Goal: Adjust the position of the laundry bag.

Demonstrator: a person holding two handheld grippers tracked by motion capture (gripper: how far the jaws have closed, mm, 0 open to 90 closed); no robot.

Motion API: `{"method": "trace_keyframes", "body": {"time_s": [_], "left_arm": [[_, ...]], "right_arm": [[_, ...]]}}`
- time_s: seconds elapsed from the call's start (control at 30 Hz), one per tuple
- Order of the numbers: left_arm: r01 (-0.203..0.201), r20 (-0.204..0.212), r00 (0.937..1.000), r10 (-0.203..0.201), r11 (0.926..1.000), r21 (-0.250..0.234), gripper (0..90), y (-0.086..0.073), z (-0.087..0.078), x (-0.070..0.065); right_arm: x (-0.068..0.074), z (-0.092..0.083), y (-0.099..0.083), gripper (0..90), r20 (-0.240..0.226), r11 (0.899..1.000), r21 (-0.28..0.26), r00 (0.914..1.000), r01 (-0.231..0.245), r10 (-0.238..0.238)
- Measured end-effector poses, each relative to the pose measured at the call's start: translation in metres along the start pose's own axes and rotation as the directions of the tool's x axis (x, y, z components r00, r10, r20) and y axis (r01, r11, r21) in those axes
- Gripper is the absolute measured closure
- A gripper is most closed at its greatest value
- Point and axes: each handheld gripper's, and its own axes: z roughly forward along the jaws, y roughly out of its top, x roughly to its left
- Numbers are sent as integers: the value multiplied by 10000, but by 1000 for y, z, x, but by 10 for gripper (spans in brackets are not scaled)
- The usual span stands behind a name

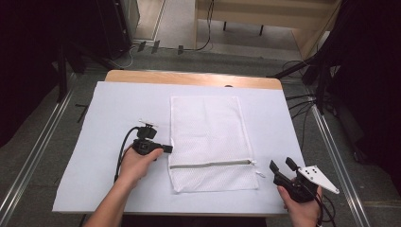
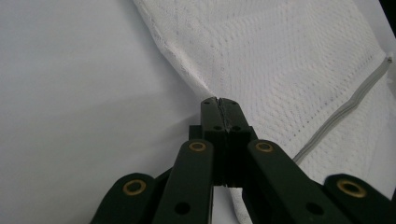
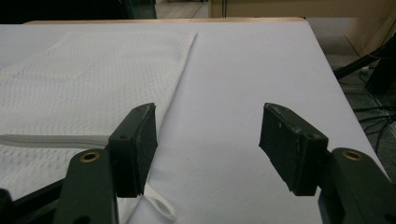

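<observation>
On the white sheet [image 1: 108, 142] that covers the table lies a white mesh laundry bag [image 1: 208, 132], flat, with its long side going away from you. Its grey zipper [image 1: 210, 164] runs across the bag near the end closest to you, and the white zipper pull [image 1: 259, 173] sticks out at the right edge.

Your left gripper [image 1: 166, 149] is at the left edge of the bag, a little above the zipper line. In the left gripper view the two black jaws are pressed together and pinch the hem of the mesh [image 2: 212, 93], and the fabric rises slightly at that point. Your left hand [image 1: 137, 163] holds the tool low over the sheet, and the cable [image 1: 122, 151] curves to the left.

Your right gripper [image 1: 283, 166] is near the right front corner of the sheet, just beside the bag but apart from it. Its jaws stand wide apart with nothing between them. In the right gripper view the zipper pull [image 3: 156, 205] lies just below the left jaw, and the grey zipper [image 3: 51, 139] leads away to the left.
</observation>
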Motion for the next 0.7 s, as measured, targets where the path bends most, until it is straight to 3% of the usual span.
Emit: {"method": "trace_keyframes", "body": {"time_s": [0.07,0.2,0.37,0.7], "left_arm": [[-12,-77,10000,12,10000,-1,900,-4,-7,6],[60,-607,9981,-67,9999,-109,900,-8,-21,20],[319,-738,9967,-340,9990,-301,900,-13,-36,34],[421,-700,9965,-449,9983,-413,900,-35,-45,36]], "right_arm": [[1,0,0,374,-34,10000,-2,10000,52,-52],[3,1,0,374,-75,9999,9,9999,139,-139],[6,2,-1,374,-136,9998,31,9997,183,-183],[9,2,-2,374,-177,9997,51,9996,222,-221]]}}
